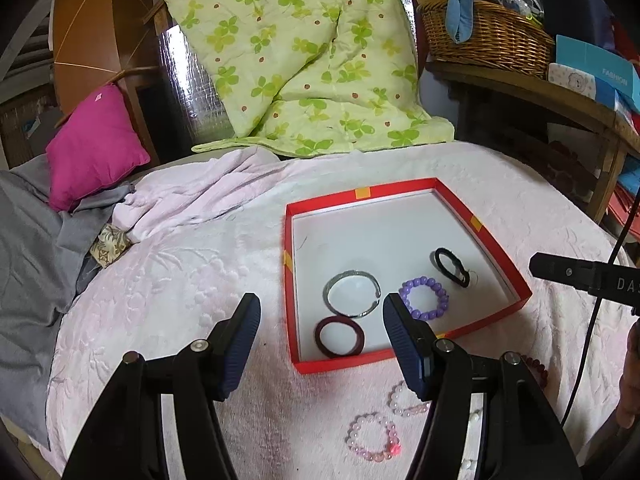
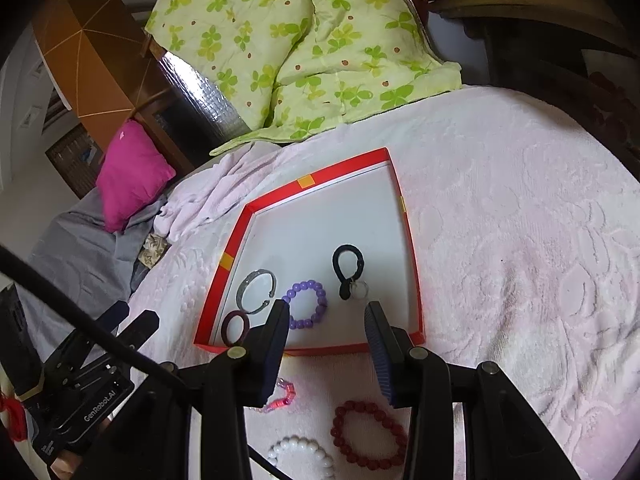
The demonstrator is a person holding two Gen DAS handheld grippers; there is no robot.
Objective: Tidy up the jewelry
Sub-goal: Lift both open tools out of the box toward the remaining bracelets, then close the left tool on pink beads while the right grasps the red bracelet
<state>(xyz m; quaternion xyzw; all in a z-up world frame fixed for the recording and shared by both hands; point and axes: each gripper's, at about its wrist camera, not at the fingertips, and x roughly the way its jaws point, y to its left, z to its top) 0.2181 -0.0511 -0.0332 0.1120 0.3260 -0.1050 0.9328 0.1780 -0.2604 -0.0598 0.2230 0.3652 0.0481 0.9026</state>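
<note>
A red-rimmed box lid (image 1: 480, 236) (image 2: 236, 236) with a white floor lies on the pink blanket. In it are a silver bangle (image 1: 351, 294) (image 2: 256, 290), a dark maroon ring (image 1: 338, 337) (image 2: 236, 327), a purple bead bracelet (image 1: 425, 298) (image 2: 306, 305) and a black hair tie (image 1: 451, 267) (image 2: 349, 266). My left gripper (image 1: 320, 344) is open and empty above the lid's near left corner. My right gripper (image 2: 326, 354) is open and empty above the lid's near edge. On the blanket in front lie pink bead bracelets (image 1: 374, 438) (image 2: 280, 398), a dark red one (image 2: 370, 434) and a white one (image 2: 302, 458).
A green clover quilt (image 1: 304, 60) and a magenta cushion (image 1: 94, 140) lie beyond the blanket. Grey cloth (image 1: 28, 260) is bunched at left. A wicker basket (image 1: 488, 36) stands on a wooden shelf at right. The other gripper shows at the left edge of the right wrist view (image 2: 80, 380).
</note>
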